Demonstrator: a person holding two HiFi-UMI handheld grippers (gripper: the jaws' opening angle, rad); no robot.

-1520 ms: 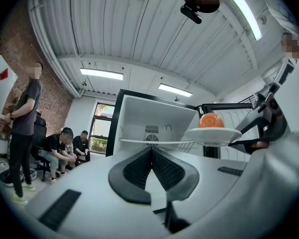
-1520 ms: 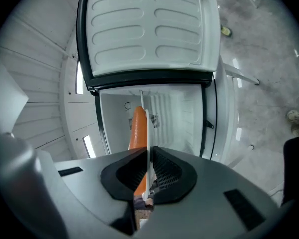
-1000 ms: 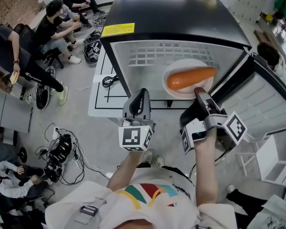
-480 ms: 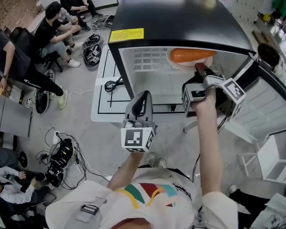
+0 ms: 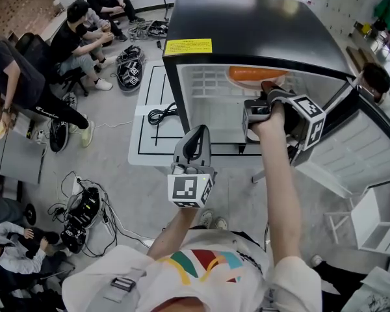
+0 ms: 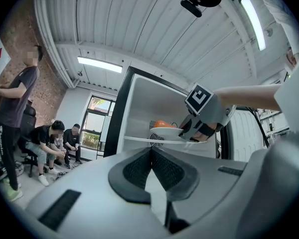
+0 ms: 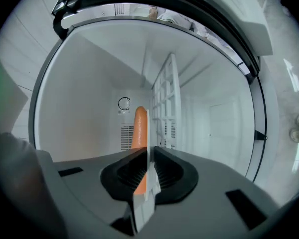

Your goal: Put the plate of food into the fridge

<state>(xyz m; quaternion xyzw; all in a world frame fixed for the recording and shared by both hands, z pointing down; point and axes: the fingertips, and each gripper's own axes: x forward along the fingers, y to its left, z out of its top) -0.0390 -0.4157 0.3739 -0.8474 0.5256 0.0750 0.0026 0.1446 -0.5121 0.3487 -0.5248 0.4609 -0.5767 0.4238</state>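
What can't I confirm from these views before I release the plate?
- Whether the plate touches the shelf: left gripper view, both too small to tell.
- The plate's far half: head view, cut off by the fridge roof.
- What lies under the plate: right gripper view, hidden by the right gripper body.

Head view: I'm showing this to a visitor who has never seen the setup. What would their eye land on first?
The bright orange food on a white plate, held by its rim in the right gripper inside the open black-topped fridge at top centre. Next come the left gripper with its marker cube, hovering empty in the middle, and the people seated at upper left.
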